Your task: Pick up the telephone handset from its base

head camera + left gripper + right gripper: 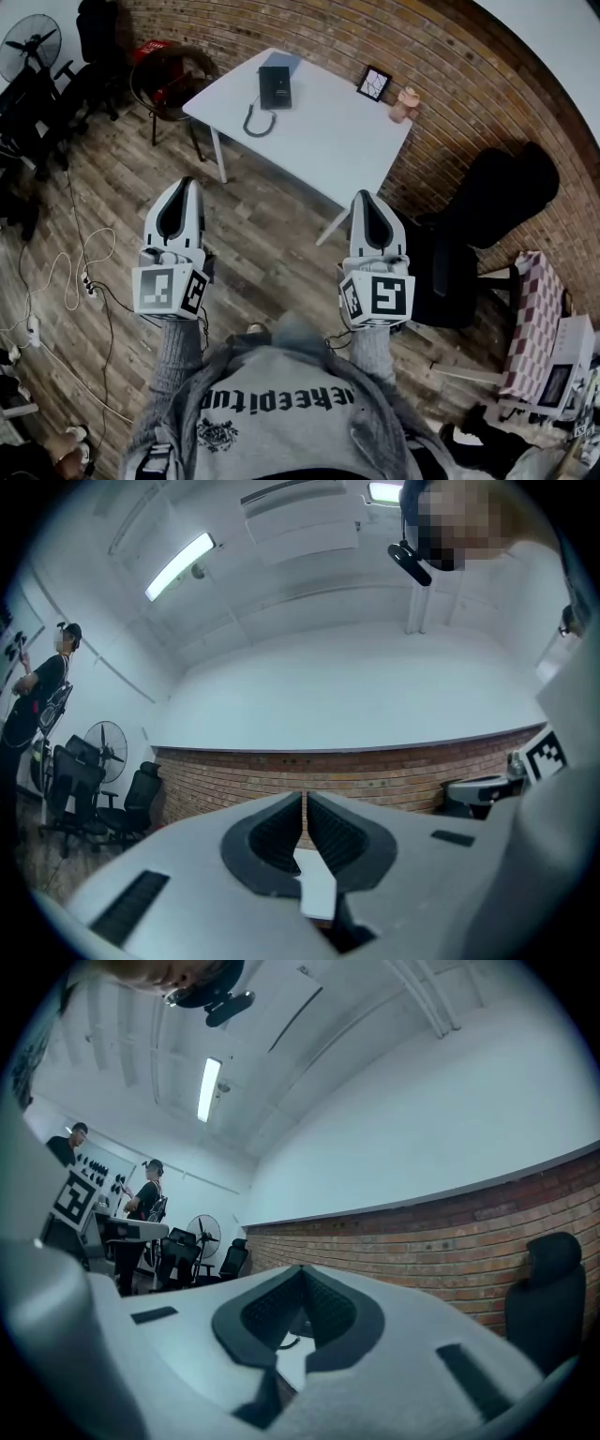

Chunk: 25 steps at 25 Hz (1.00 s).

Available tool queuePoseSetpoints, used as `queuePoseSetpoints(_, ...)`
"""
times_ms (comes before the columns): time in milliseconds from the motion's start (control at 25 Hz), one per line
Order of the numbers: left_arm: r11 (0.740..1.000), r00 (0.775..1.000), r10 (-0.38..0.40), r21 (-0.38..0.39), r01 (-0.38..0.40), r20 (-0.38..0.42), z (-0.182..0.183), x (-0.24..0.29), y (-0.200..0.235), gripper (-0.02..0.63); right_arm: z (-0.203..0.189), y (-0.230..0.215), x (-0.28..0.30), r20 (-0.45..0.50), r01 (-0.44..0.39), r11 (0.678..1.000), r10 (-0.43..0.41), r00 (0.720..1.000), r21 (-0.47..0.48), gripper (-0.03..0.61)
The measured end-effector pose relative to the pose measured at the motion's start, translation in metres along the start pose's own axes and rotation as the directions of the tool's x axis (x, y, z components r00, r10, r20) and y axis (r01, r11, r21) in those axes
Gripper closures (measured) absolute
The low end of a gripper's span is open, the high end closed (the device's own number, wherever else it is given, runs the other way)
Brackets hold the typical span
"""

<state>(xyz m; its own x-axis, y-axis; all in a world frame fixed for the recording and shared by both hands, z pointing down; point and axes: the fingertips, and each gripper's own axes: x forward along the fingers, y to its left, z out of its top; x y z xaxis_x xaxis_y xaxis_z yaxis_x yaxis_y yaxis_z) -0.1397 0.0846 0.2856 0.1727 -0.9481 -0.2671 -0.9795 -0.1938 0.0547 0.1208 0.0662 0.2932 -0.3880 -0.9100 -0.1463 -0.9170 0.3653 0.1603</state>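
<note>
A black telephone (pixel 275 86) lies on the far left part of the white table (pixel 328 131) in the head view, handset on its base, with its curled cord (pixel 257 121) trailing toward me. Both grippers hang over the wooden floor, well short of the table and apart from the phone. My left gripper (pixel 185 185) is shut with nothing in it, and in the left gripper view its fingertips (pixel 306 796) meet. My right gripper (pixel 367 197) is also shut and empty. Through the gap below its pads (pixel 302 1271) a strip of the white table (pixel 292 1366) shows.
A small picture frame (pixel 374 83) and a figurine (pixel 406 103) stand near the table's far edge by the brick wall. A black office chair (pixel 487 220) is to the table's right, another chair (pixel 173 80) to its left. Cables (pixel 75 267) run across the floor at left.
</note>
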Motion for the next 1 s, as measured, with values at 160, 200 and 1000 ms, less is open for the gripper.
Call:
queuePoseSetpoints(160, 1.0, 1.0, -0.011, -0.016, 0.011, -0.02, -0.005, 0.016, 0.008, 0.597, -0.008, 0.002, 0.017, -0.026, 0.006, 1.0, -0.006, 1.0, -0.006, 0.575)
queuePoseSetpoints(200, 1.0, 0.999, -0.011, -0.02, 0.01, -0.035, -0.007, 0.021, 0.009, 0.597, -0.01, 0.002, 0.022, -0.028, 0.008, 1.0, -0.008, 1.0, -0.005, 0.575)
queuePoseSetpoints(1000, 0.998, 0.998, 0.069, 0.009, -0.069, -0.003, -0.036, 0.188, 0.07, 0.596, -0.03, -0.042, 0.229, 0.027, -0.101, 0.995, 0.101, 0.995, 0.002, 0.575)
